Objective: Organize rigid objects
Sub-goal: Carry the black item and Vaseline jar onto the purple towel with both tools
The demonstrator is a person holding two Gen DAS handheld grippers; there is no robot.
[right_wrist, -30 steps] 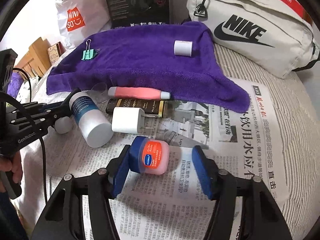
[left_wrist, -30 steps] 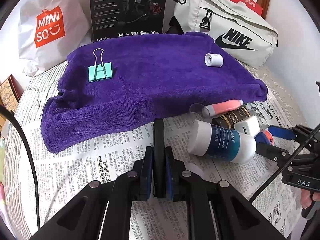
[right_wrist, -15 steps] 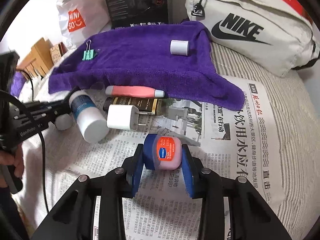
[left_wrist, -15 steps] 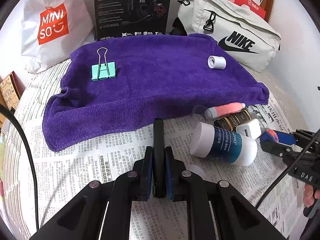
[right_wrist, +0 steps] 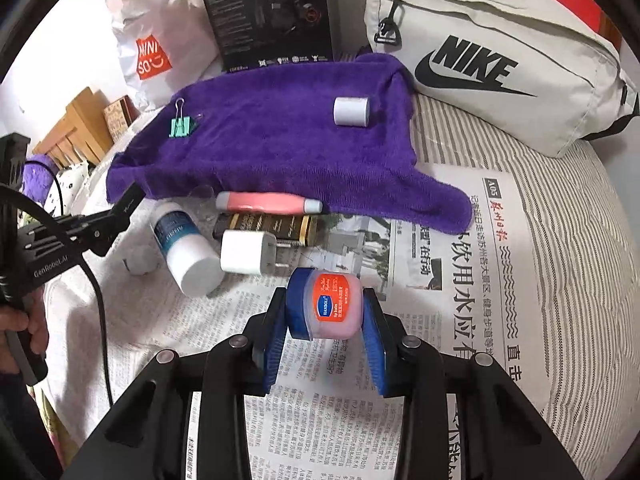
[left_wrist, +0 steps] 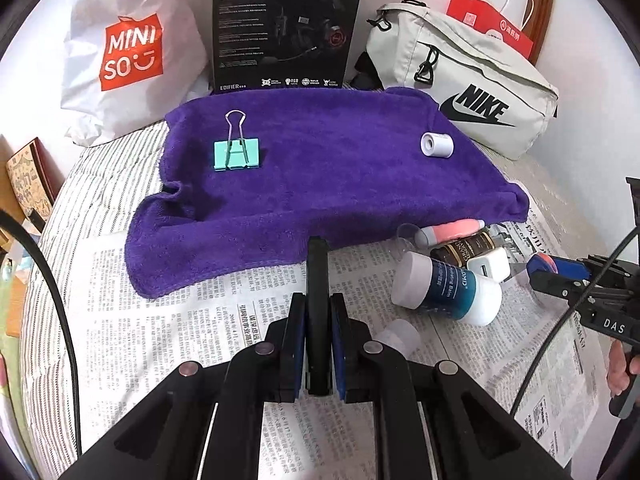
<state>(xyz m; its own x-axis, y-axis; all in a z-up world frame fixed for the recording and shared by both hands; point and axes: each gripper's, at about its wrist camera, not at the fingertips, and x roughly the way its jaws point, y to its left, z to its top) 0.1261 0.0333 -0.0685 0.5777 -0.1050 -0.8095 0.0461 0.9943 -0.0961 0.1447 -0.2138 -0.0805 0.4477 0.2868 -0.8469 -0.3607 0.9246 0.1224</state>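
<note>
My right gripper (right_wrist: 325, 300) is shut on a small pink jar (right_wrist: 330, 310) with a blue lid and orange label, over the newspaper (right_wrist: 460, 280). My left gripper (left_wrist: 318, 300) is shut on a thin flat black piece (left_wrist: 317, 264) that sticks out forward, just short of the purple towel (left_wrist: 340, 184). A green binder clip (left_wrist: 237, 154) and a small white roll (left_wrist: 437, 145) lie on the towel. Between the grippers, off the towel's front edge, lie a white bottle with a blue label (left_wrist: 444, 292), a pink tube (left_wrist: 452, 232), a dark bar (left_wrist: 464, 246) and a white charger (left_wrist: 490, 266).
A white shopping bag (left_wrist: 128, 56), a black box (left_wrist: 284, 28) and a grey sling bag (left_wrist: 472, 80) line the back behind the towel. A small translucent cap (left_wrist: 394, 338) lies near my left fingers. A hand (right_wrist: 20, 324) holds the left gripper's handle.
The right jaws closed from wide apart onto the pink jar. The left gripper rose and drew back a little with the black piece still in it.
</note>
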